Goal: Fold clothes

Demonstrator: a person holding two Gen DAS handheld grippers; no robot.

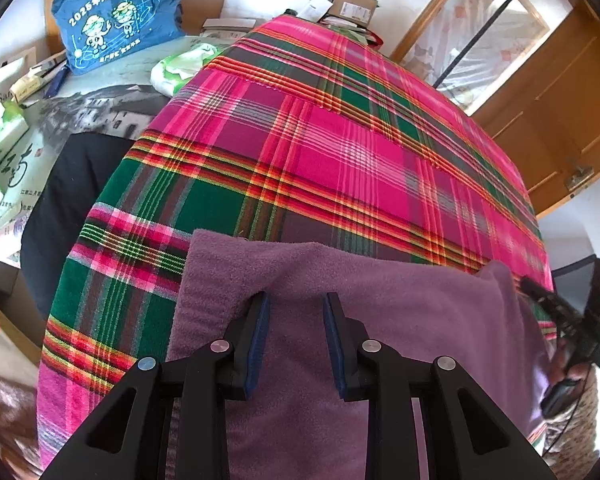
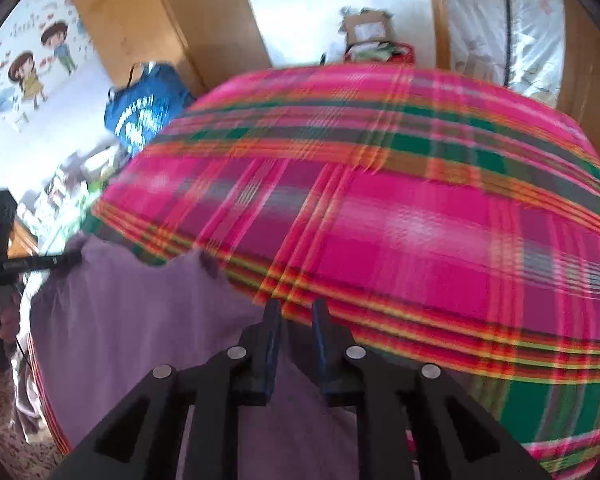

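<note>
A plaid blanket [image 1: 340, 152] covers the bed, and a purple garment [image 1: 380, 300] lies flat on its near edge; a black cloth [image 1: 72, 192] sits at left.

A plain mauve-purple fleece garment [image 1: 380, 300] lies on a blanket [image 1: 340, 152] checked in hot pink, dark green, orange and yellow. Behind, a blue bag [image 1: 120, 12] carries white lettering and green-and-white cartoon figures.

A fuzzy, matt purple fleece garment [image 1: 340, 280] lies on a woven plaid blanket [image 1: 340, 140], with glossy varnished wooden doors [image 1: 560, 92] at two o'clock and matt black plastic gripper arms below.
</note>
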